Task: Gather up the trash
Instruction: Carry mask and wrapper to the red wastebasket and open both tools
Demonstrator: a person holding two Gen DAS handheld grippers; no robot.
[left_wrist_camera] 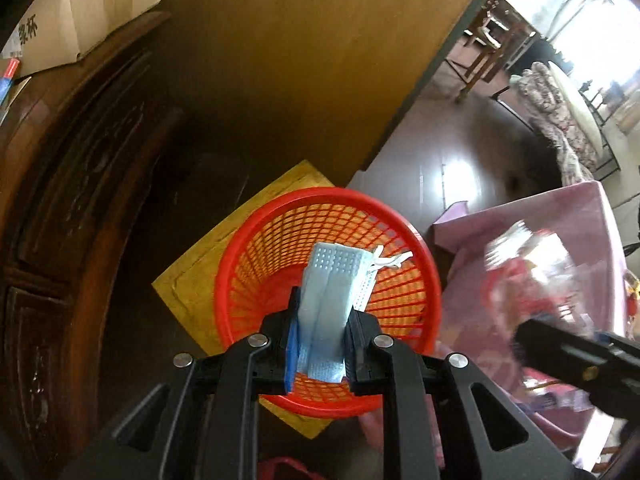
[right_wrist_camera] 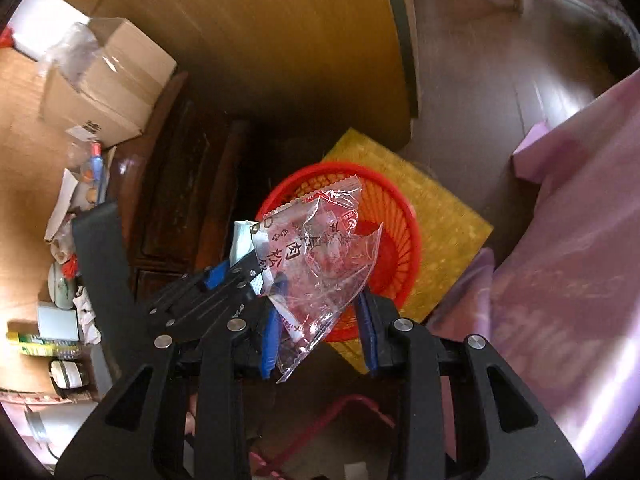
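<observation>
Jaws of the left gripper are pinching a blue mask nearly shut, hanging over the red basket; the right gripper is clamping a clear wrapper, jaws partly apart, approaching the basket from 4 o'clock. Best practice is probably centring each piece over the opening before letting go, since light plastic may be drifting. The basket is sitting on a yellow mat on dark floor; a pink cloth is lying at 3 o'clock, a wooden cabinet at 9.
</observation>
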